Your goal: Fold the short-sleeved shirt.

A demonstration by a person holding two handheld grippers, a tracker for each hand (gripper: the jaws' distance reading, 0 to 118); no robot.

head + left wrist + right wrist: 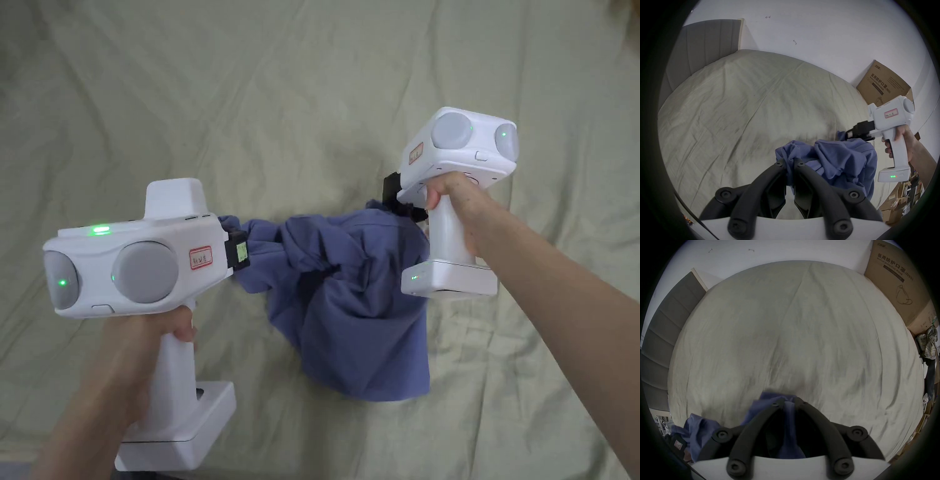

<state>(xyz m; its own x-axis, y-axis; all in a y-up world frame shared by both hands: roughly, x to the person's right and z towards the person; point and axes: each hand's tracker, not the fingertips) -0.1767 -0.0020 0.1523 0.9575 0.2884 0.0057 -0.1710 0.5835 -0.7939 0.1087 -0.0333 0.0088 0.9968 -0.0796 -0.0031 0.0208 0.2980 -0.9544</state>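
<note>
— What carries everything here?
— A bed (300, 94), covered by a pale greenish sheet (740, 104) that is creased all over, with long fold lines running across it.
— Does anything lie on it?
— A bunched blue shirt (356, 300) hangs above it; its lower edge is close to the sheet, though contact cannot be made out.
— And the bed's edges?
— A grey padded headboard (664, 331) stands at one end, and a cardboard box (883, 84) sits beside the far side.
</note>
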